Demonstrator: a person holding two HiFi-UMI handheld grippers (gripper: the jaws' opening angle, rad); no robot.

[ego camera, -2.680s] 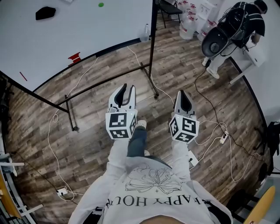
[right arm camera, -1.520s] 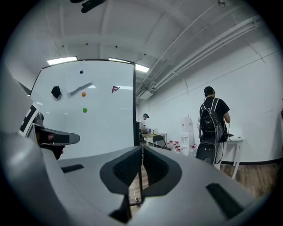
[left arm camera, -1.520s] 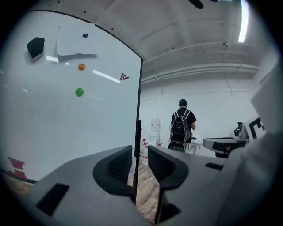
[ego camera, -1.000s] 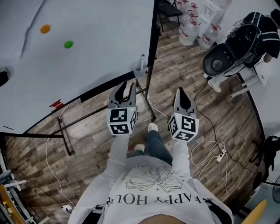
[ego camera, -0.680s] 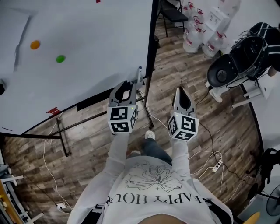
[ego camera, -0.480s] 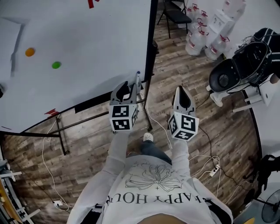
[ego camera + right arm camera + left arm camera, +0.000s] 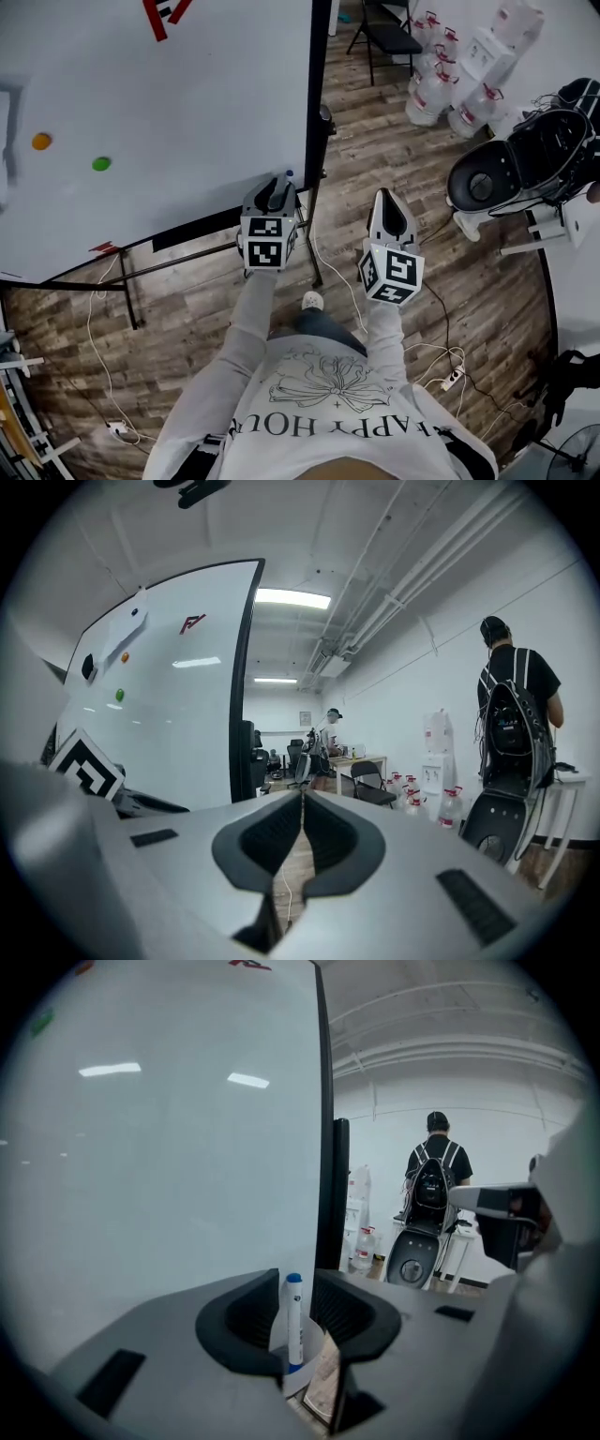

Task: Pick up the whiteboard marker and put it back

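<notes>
A whiteboard marker (image 7: pixel 294 1321) with a blue cap stands upright in a small white holder (image 7: pixel 307 1378) at the lower right corner of the whiteboard (image 7: pixel 169 112). My left gripper (image 7: pixel 296 1314) is open, with the marker in the gap between its jaws; the gap is wider than the marker. In the head view the left gripper (image 7: pixel 280 189) reaches the board's lower edge and only the marker's blue tip (image 7: pixel 289 173) shows past it. My right gripper (image 7: pixel 390 202) hangs to the right over the wooden floor, shut and holding nothing, its jaws (image 7: pixel 302 808) pressed together.
The whiteboard's black frame post (image 7: pixel 317 103) and stand leg (image 7: pixel 312 239) are right beside the left gripper. White cables (image 7: pixel 441 347) trail across the floor. A person with a backpack (image 7: pixel 516 724), a black round device (image 7: pixel 487 183), water bottles (image 7: pixel 436 80) and a chair (image 7: pixel 380 33) are to the right.
I have walked up to the whiteboard. My left gripper has moved forward to the board's corner and now has the marker between its jaws. The right gripper stayed shut.
</notes>
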